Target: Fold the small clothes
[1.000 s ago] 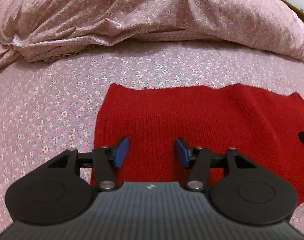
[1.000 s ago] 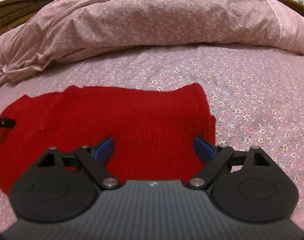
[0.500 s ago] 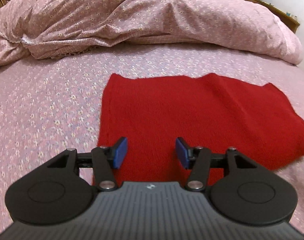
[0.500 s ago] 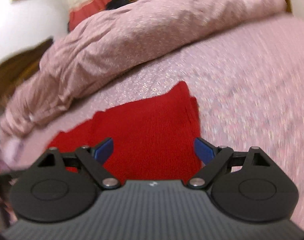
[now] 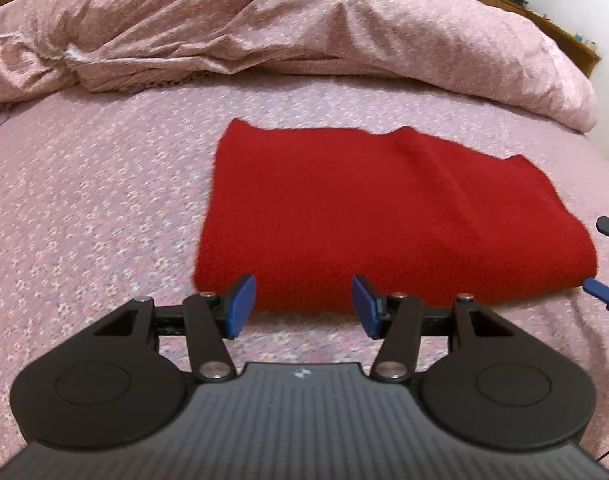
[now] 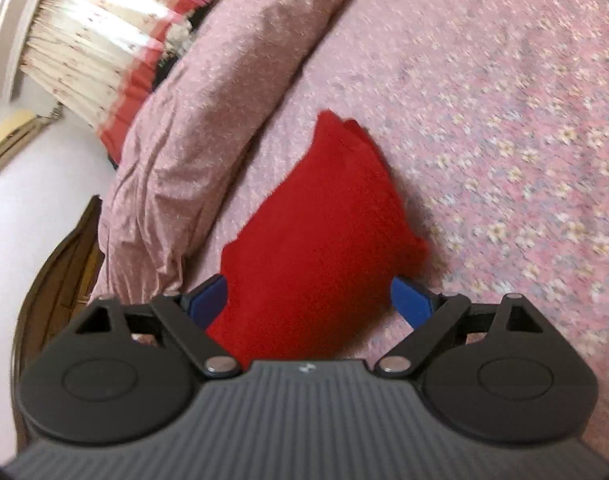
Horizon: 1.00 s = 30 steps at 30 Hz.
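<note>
Hovering empty, left tongs (image 5: 303, 307) half-spread, right tongs (image 6: 309, 299) wide, beside folded red knit (image 5: 384, 216) on bed (image 5: 104, 200); careless snag could undo fold.

Your left wrist view is evenly lit by soft indoor light, with no glare and only faint shade in the folds of the duvet (image 5: 288, 28). It is fairly sharp, though the floral bedsheet (image 5: 84, 208) smears slightly. Your right wrist view is tilted and motion-blurred: the flower print streaks and the red garment (image 6: 320, 240) has fuzzy edges. The curtain (image 6: 88, 52) there glows overexposed. Both views bow strongly at the edges, with dark corners.
</note>
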Motion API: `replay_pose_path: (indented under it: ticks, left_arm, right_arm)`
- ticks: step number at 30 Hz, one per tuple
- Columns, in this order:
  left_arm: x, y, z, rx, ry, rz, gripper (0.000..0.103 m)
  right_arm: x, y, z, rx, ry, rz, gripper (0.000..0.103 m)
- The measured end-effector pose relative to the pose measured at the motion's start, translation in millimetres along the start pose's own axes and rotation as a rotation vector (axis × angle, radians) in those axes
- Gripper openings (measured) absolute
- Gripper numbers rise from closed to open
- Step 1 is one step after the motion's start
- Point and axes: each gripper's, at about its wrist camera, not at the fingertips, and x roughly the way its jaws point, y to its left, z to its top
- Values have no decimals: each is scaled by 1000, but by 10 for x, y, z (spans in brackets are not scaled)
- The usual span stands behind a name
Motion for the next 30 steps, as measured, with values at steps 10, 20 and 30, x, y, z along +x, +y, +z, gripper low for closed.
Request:
replay_pose_path:
  ticks: [10,20,30]
  left_arm:
    - [172,270,-58,-57,10,62,60]
    - [383,366,-78,-114,23,61,60]
    - [439,326,-71,-108,37,70,60]
  right_arm:
    - [410,-83,-229,104,-60,21,92]
    - [671,46,-256,79,-151,-28,92]
    - [663,-17,-145,109,-134,-15,92]
